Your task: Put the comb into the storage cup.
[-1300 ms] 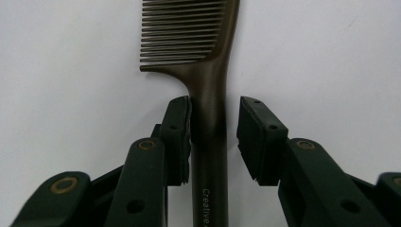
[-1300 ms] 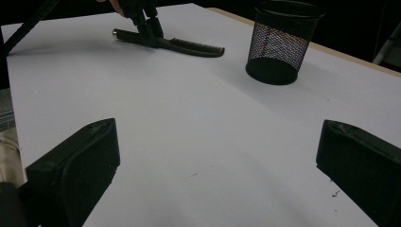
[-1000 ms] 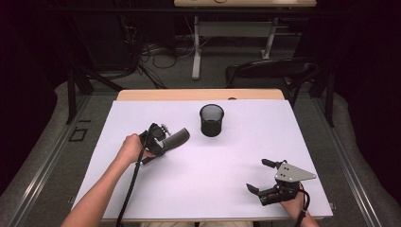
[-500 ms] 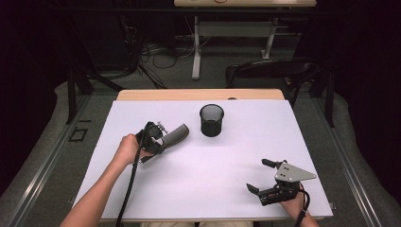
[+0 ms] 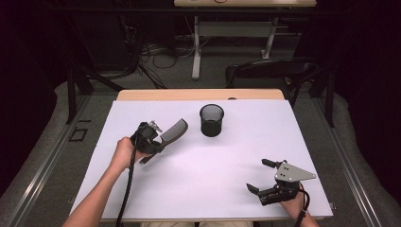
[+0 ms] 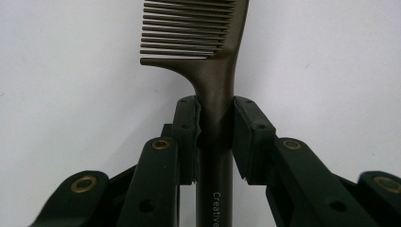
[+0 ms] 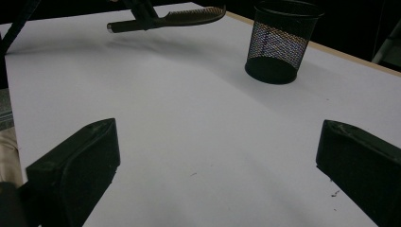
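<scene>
Your left gripper [image 5: 158, 140] is clamping the handle of a dark comb [image 5: 171, 130] — in the left gripper view both pads [image 6: 188, 124] are pressing on the handle's sides just below where the teeth begin, and the toothed head is sticking out beyond the jaw tips. In the right gripper view the comb is hanging clear of the white table [image 5: 222, 170], with its shadow lying on the surface beneath it. Beyond the comb's tip, near but apart from it, a black mesh cup [image 5: 211, 120] is standing upright. Your right gripper [image 5: 257, 177] is resting at the near right edge of the table, well apart from the comb and the cup — its jaws are standing wide with nothing between them, pointing across the table towards your left hand [image 5: 124, 153].
</scene>
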